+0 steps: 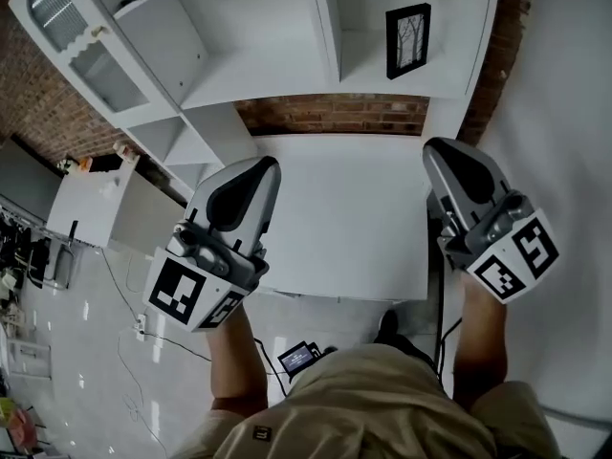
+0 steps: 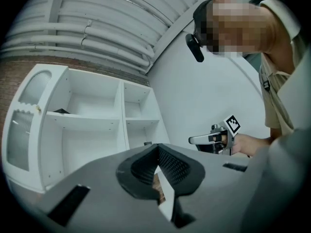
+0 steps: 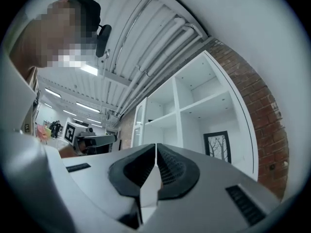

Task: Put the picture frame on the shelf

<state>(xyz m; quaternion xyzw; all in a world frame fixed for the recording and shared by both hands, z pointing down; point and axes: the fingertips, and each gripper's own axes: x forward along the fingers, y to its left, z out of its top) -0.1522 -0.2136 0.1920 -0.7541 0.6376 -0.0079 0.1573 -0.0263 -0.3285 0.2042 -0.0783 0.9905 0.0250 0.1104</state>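
Since the big white shelf [image 1: 277, 75] is where the picture belongs, it is the first thing to look at, and it stands against the brick wall behind the white table [image 1: 344, 218]. The table is next in size, and the person holds both tools over its near edge, close to the body and well apart from the shelf. The left gripper [image 1: 260, 168] has its fingers [image 2: 175, 166] pressed together with nothing in them. The right gripper [image 1: 440, 153] has its fingers [image 3: 172, 171] pressed together too, and they also hold nothing. I think they are closed and kept back because there is nothing left to carry. The smallest thing is the picture frame [image 1: 407, 40], black-edged with bare trees in it. It stands upright in the right-hand part of the shelf, facing out so people can see it, so the job looks done to me.
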